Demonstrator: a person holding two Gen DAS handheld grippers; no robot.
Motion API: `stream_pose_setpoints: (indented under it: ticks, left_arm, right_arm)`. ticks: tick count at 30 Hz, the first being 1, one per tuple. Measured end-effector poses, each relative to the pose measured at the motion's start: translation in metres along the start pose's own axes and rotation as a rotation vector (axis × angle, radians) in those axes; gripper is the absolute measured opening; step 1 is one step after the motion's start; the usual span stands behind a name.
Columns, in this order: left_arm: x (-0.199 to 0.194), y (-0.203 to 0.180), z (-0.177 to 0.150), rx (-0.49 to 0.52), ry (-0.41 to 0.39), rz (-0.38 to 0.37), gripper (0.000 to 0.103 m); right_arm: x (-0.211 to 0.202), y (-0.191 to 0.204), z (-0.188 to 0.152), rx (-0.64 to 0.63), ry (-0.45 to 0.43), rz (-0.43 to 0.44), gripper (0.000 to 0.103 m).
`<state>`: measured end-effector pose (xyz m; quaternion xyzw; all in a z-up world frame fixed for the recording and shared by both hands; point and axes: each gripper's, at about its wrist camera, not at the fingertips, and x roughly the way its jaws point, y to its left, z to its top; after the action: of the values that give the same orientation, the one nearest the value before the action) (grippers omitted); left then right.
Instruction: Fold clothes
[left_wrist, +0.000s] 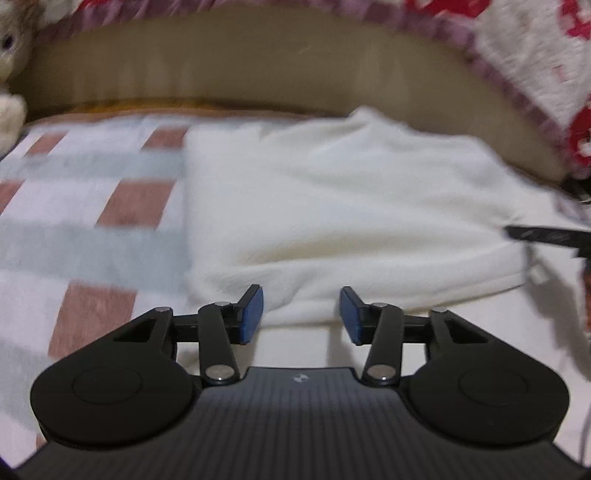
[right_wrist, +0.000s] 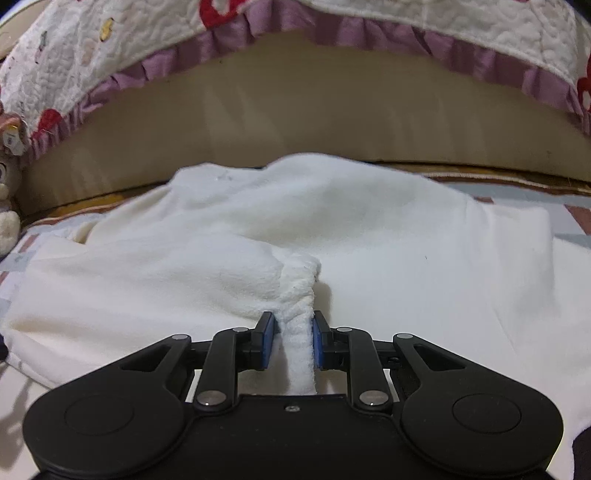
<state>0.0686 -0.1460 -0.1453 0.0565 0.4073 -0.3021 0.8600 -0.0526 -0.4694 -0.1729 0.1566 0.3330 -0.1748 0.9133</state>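
Logo (left_wrist: 297, 378) (perhaps an emblem) on left hand-held gripper (left_wrist: 301, 314)

A home bedroom: checked bedsheet (left_wrist: 92, 206), frilled quilt (right_wrist: 110, 48), padded headboard (left_wrist: 240, 70), plush toy (left_wrist: 9, 74)

My bed (left_wrist: 92, 206), under a checked pink, grey and white sheet, carries the cream fleece garment (left_wrist: 332, 206); perhaps a soft toy (left_wrist: 9, 110) sits at its edge.

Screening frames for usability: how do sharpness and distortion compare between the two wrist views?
Left wrist view: motion-smeared checked bedsheet and cream fleece garment, only the left claw crisp. Right wrist view: sharper, fleece nap readable at the right claw. Both bow the sofa edge, fisheye.
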Motion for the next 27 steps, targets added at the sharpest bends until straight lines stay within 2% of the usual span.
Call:
stream_pose_setpoints:
  ticks: [2,3,4,6,8,10,12,14,17,20,21,22,25,27]
  left_arm:
    - [-0.003,-0.004,0.004,0.008,0.016,0.017,0.044]
    - [-0.006,-0.008,0.007,0.029,0.028,0.021,0.045]
    - [-0.009,-0.013,0.011,0.055,0.036,0.021,0.045]
    - [-0.017,-0.024,0.02,0.114,0.037,0.012,0.046]
    - [-0.027,-0.039,0.028,0.16,0.024,-0.004,0.047]
    - [-0.035,-0.055,0.036,0.182,0.028,-0.032,0.049]
    - [-0.04,-0.073,0.047,0.215,0.069,-0.093,0.049]
    - [-0.046,-0.095,0.065,0.291,0.117,-0.137,0.049]
    - [-0.057,-0.132,0.096,0.443,0.174,-0.166,0.049]
    - [-0.072,-0.173,0.126,0.592,0.121,-0.11,0.05]
    - [-0.076,-0.186,0.136,0.64,0.098,-0.088,0.055]
    - [-0.077,-0.199,0.141,0.666,0.09,-0.076,0.059]
    - [-0.069,-0.233,0.145,0.705,0.092,-0.058,0.061]
    - [-0.06,-0.256,0.142,0.722,0.098,-0.049,0.061]
  right_arm:
    - [-0.002,-0.002,0.002,-0.009,0.005,-0.022,0.024]
    - [-0.003,-0.003,0.004,-0.012,0.01,-0.038,0.027]
    - [-0.005,-0.006,0.006,0.004,0.025,-0.052,0.036]
    - [-0.013,-0.014,0.014,0.079,0.075,-0.063,0.044]
    - [-0.026,-0.023,0.026,0.188,0.162,-0.013,0.047]
    - [-0.048,-0.033,0.036,0.257,0.164,0.068,0.053]
    - [-0.07,-0.045,0.047,0.26,0.171,0.143,0.06]
    - [-0.094,-0.062,0.056,0.248,0.165,0.159,0.06]
    - [-0.136,-0.097,0.068,0.271,0.104,0.149,0.061]
    - [-0.176,-0.13,0.087,0.266,0.053,0.108,0.063]
    - [-0.187,-0.14,0.094,0.252,0.03,0.093,0.065]
    - [-0.198,-0.153,0.099,0.256,-0.01,0.08,0.069]
    - [-0.209,-0.2,0.099,0.353,-0.067,0.014,0.072]
    - [-0.204,-0.231,0.076,0.426,-0.101,-0.1,0.073]
